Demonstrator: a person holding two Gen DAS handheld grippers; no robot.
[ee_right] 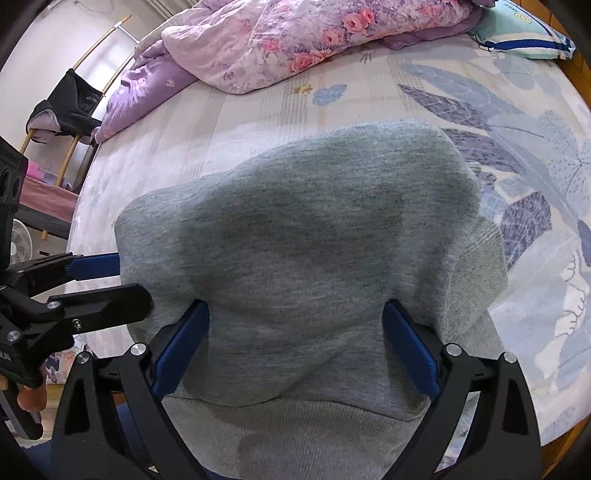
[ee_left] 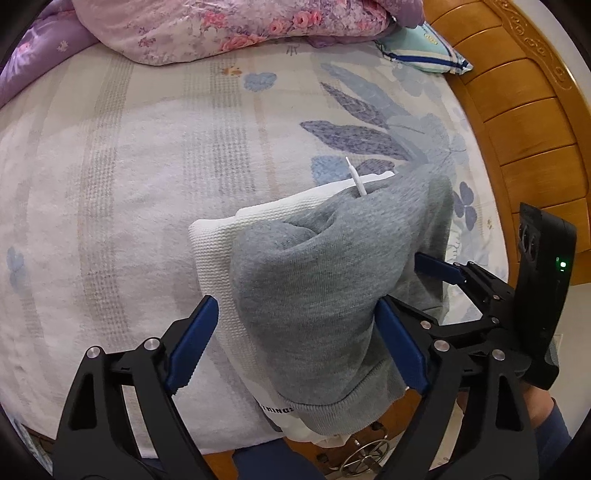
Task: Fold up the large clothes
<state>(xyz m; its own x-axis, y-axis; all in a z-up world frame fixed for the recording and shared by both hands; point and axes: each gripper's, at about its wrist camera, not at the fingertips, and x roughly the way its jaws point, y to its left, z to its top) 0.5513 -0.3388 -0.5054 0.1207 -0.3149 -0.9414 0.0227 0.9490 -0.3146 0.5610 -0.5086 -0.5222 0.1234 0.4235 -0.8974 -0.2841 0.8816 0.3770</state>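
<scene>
A grey sweatshirt with a white waffle-knit lining (ee_left: 314,288) lies folded in a thick bundle at the near edge of the bed; a white drawstring tip (ee_left: 356,177) sticks up from it. It fills the right wrist view (ee_right: 314,240). My left gripper (ee_left: 295,332) is open, its blue fingers (ee_left: 192,339) wide on either side of the bundle's near end. My right gripper (ee_right: 295,343) is open too, its blue fingers (ee_right: 410,350) straddling the bundle. The right gripper also shows at the right of the left wrist view (ee_left: 439,269).
The bed sheet (ee_left: 110,184) has a blue leaf print. A pink floral quilt (ee_left: 221,26) is heaped at the far side beside a teal pillow (ee_left: 424,48). A wooden headboard (ee_left: 524,110) rises on the right. A rack with dark clothes (ee_right: 70,103) stands beyond the bed.
</scene>
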